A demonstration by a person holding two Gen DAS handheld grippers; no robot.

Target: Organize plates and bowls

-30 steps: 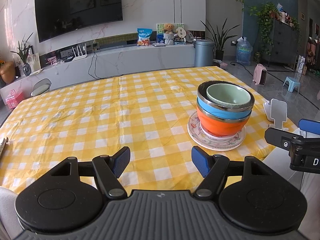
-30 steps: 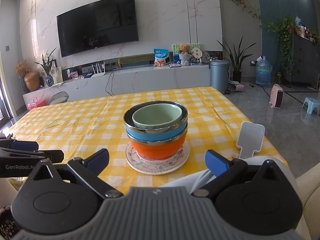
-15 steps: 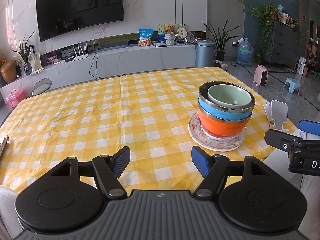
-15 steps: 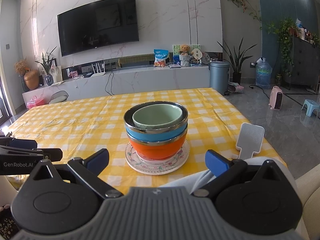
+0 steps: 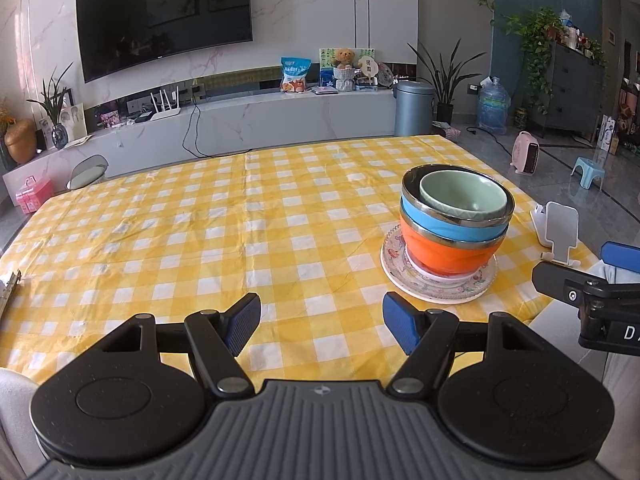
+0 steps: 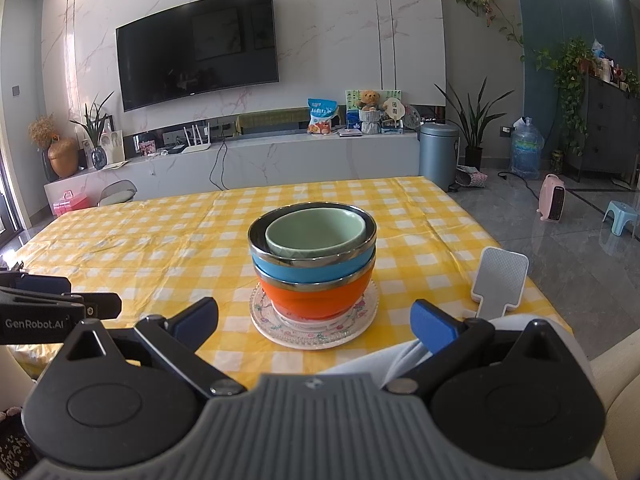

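On the yellow checked table a flowered plate (image 5: 440, 280) (image 6: 316, 328) carries a stack of three bowls: an orange bowl (image 5: 448, 252) (image 6: 320, 296) at the bottom, a blue bowl (image 5: 436, 222) (image 6: 308, 272) with a steel rim in it, and a pale green bowl (image 5: 464, 196) (image 6: 316, 234) on top. My left gripper (image 5: 320, 326) is open over the near table edge, left of the stack, with nothing between its fingers. My right gripper (image 6: 314, 320) is open too, held just in front of the stack and apart from it.
A white phone stand (image 5: 558, 234) (image 6: 500, 280) sits at the table's right edge beside the stack. A metal clip (image 5: 8, 286) lies at the left edge. Behind the table runs a low TV cabinet (image 5: 240, 120) with a bin (image 5: 414, 108) and plants.
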